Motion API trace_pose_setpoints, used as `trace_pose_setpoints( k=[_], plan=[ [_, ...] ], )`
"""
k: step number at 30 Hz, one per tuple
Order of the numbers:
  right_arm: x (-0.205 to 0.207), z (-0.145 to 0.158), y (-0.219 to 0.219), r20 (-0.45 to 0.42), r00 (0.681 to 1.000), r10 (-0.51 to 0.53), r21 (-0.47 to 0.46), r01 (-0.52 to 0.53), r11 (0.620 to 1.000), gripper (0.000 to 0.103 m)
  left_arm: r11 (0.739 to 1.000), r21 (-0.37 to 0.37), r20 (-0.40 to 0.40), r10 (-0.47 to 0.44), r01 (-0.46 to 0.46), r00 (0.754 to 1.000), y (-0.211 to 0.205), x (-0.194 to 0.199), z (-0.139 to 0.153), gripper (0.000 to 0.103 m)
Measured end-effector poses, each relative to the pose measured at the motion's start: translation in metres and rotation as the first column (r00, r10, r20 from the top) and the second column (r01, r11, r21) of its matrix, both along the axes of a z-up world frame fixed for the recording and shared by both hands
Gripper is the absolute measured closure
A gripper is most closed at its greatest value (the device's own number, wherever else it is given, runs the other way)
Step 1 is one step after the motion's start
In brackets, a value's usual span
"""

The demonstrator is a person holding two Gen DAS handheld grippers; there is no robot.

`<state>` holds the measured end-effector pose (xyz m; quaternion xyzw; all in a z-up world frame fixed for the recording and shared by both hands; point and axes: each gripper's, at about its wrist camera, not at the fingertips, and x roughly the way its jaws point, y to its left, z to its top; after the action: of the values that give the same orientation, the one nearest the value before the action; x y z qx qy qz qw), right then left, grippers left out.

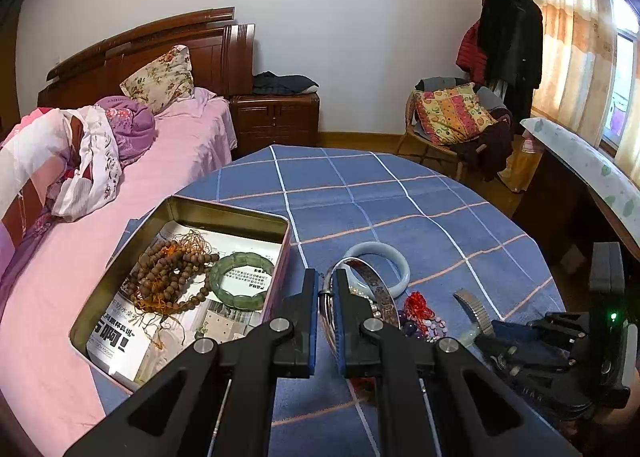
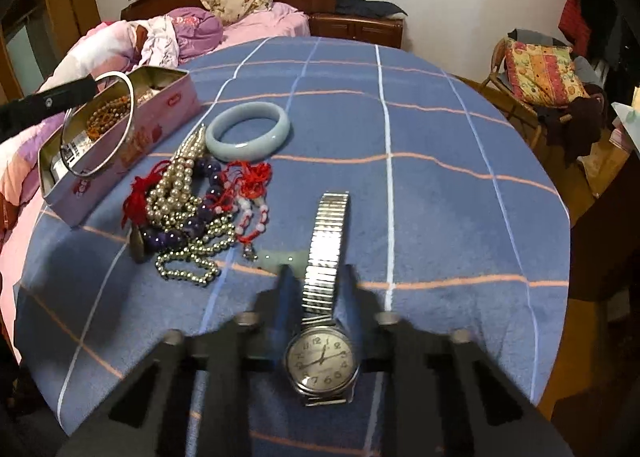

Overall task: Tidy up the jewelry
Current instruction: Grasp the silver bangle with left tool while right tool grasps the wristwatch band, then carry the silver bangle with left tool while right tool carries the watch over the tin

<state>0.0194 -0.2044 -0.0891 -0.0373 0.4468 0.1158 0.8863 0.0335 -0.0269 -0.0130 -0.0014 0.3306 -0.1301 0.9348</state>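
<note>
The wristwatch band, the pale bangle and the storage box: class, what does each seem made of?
Wristwatch band: likely steel, with shiny ribbed expansion links. Pale bangle: probably jade or glass, smooth, glossy and milky. Storage box: tin, with thin brassy walls.

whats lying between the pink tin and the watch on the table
A tangled pile of beaded jewelry lies between the pink tin and the watch, clearest in the right wrist view.
</note>
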Motion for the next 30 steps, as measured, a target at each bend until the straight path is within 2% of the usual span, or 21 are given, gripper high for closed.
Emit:
trace_pose_setpoints(
  k=[5,14,30],
  plan=[
    [-0.006,0.011,-0.005,0.039,0.999,-0.005,0.045,0.003,0.999,0.085,1.000,-0.008,0.004,0.009,-0.009,1.000,0.005,-0.003,0.003,0.097],
    [-0.008,0.054,0.000,0.164,0.986,0.005,0.130,-0.027,0.991,0.085,0.999,-0.023,0.049,0.045,-0.044,0.998,0.023,-0.005,0.023,0.097],
    [0.010,0.088,0.041,0.262,0.959,0.103,0.144,-0.145,0.979,0.085,0.990,-0.025,0.073,0.137,-0.136,0.988,0.066,0.003,0.030,0.097]
  ],
)
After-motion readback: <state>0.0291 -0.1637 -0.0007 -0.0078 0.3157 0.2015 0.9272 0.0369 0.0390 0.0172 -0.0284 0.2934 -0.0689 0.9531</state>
